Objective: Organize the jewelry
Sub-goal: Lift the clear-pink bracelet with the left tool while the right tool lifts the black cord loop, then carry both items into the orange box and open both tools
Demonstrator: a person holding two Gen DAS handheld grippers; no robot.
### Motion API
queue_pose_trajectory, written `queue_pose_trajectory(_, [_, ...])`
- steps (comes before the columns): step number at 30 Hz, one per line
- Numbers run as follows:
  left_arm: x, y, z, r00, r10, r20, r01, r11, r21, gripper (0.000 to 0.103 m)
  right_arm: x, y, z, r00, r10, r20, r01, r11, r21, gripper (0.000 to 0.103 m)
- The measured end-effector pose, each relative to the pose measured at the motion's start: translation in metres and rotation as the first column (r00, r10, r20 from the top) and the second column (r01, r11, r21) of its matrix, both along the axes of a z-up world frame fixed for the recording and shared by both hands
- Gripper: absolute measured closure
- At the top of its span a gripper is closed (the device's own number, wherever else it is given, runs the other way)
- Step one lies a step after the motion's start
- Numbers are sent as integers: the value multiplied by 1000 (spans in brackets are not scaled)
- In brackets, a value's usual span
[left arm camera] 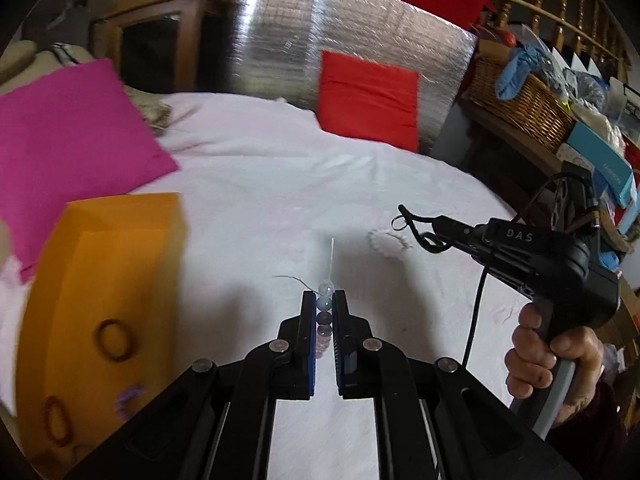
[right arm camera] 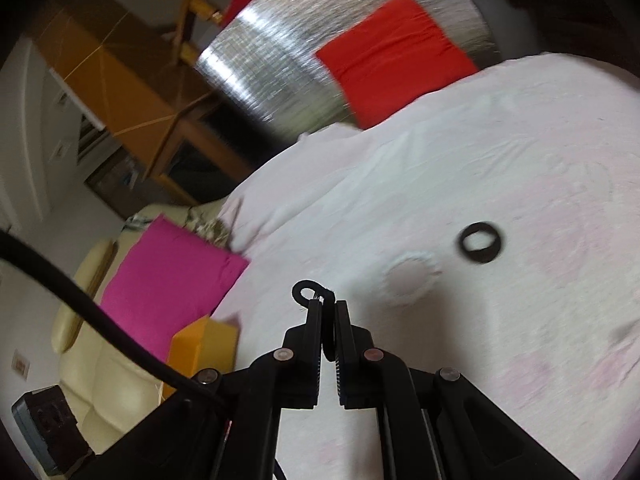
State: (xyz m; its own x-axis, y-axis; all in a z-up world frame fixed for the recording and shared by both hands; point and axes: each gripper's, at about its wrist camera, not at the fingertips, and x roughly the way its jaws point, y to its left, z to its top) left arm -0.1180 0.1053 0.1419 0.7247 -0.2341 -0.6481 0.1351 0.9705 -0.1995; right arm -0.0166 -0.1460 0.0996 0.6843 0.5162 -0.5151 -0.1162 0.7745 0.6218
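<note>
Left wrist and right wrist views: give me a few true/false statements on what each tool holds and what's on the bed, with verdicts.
1. The left tool is shut on a beaded strand. True.
2. The right tool is empty. False: it is shut on a black cord with a ring at its tip.
3. The orange box already holds brown bracelets. True.
4. A black ring lies on the white bedsheet. True.
5. The white bracelet sits inside the orange box. False: it lies on the bedsheet, beside the black ring.
6. The red cushion lies flat in the middle of the bed. False: it leans against the silver panel at the far end.
</note>
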Motion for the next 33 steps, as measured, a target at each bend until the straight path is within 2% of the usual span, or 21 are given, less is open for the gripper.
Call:
queue_pose_trajectory(5, [-35,48,32,994,90,62,-93,995,38,95,-14,43,11,995,90,33,-91,996,23,96])
queue_pose_trajectory(9, [-51,84,40,981,177,81,-182,981,65,95,-26,86,19,983,172,56,-174,984,28,96])
queue_pose_trajectory(16, [-52,154,12,944,330,1,-329,942,69,95,-37,159,21,950,303,73,-304,952,13,96])
queue_pose_trajectory(24, [-35,164,-19,927,372,-43,-363,921,139,95,-26,216,6,926,374,53,-374,927,-15,96])
queue_pose_trajectory(33, [-27,177,-33,913,405,-54,-388,900,199,95,-4,241,-13,922,387,21,-387,922,4,96])
